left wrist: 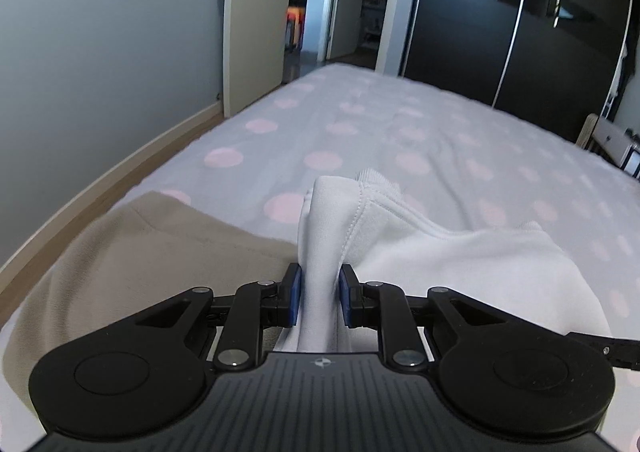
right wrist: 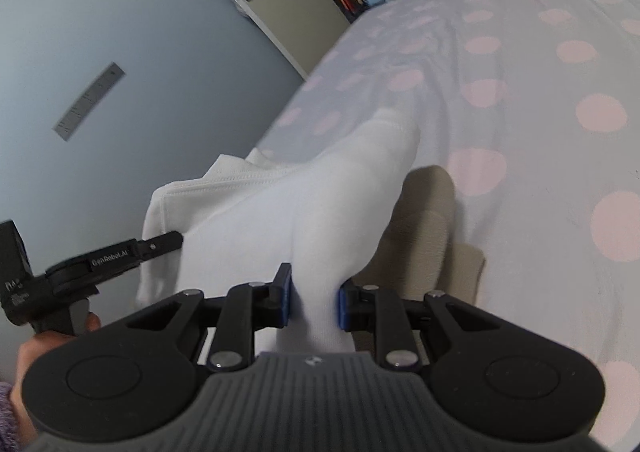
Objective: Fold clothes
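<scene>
A white sweatshirt [left wrist: 440, 252] is held up over the bed by both grippers. My left gripper [left wrist: 320, 294] is shut on a bunched fold of it; its ribbed cuff or hem shows just beyond the fingers. My right gripper [right wrist: 314, 298] is shut on another part of the white sweatshirt [right wrist: 280, 203], which stretches away from it toward the left gripper [right wrist: 160, 242] at the left edge. A beige garment [left wrist: 160, 252] lies flat on the bed under the sweatshirt; in the right wrist view the beige garment [right wrist: 424, 228] shows to the right of the white cloth.
The bed [left wrist: 400, 123] has a white cover with pink dots and stretches ahead. A grey wall [left wrist: 100, 71] runs along its left side. An open door [left wrist: 256, 11] and dark wardrobe doors [left wrist: 520, 31] stand beyond the far end.
</scene>
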Demonstrator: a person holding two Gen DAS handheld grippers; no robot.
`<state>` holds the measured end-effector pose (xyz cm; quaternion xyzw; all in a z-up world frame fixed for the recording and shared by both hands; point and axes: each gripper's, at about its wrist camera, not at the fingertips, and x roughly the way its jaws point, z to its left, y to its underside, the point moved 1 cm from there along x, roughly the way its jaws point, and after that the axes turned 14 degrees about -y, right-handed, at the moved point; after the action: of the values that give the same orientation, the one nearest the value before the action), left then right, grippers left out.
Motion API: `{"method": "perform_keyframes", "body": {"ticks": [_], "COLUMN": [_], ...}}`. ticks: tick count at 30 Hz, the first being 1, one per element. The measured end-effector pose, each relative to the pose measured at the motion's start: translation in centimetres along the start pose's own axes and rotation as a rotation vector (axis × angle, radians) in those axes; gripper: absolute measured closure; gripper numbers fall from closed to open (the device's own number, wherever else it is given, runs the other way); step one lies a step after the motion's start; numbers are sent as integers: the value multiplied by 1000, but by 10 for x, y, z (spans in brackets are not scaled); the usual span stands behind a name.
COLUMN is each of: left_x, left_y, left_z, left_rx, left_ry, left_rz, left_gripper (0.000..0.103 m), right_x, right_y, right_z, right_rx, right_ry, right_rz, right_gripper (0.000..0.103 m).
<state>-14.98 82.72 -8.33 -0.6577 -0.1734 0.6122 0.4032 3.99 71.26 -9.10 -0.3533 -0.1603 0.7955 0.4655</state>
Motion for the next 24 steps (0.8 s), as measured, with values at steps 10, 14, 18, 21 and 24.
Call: {"method": "perform_keyframes", "body": {"ticks": [10, 14, 18, 21, 24], "left_x": [-10, -55, -81, -76, -51], "left_y": [0, 6, 32, 52, 65], "left_z": [9, 25, 17, 1, -5], "left_rx": [-26, 20, 158, 242, 263], "left_ry": [-34, 17, 37, 30, -17], "left_rz": [6, -58, -77, -44, 21], "left_gripper": [77, 76, 80, 81, 85], "right_x": [-10, -34, -35, -18, 13], "right_y": [9, 21, 36, 43, 44], "right_z": [10, 32, 53, 64, 56], "right_rx": [-167, -386, -493, -551, -522], "right_ry": [91, 162, 97, 113, 153], "right_rz": [32, -12, 24, 45, 110], "right_gripper": [61, 59, 57, 43, 40]}}
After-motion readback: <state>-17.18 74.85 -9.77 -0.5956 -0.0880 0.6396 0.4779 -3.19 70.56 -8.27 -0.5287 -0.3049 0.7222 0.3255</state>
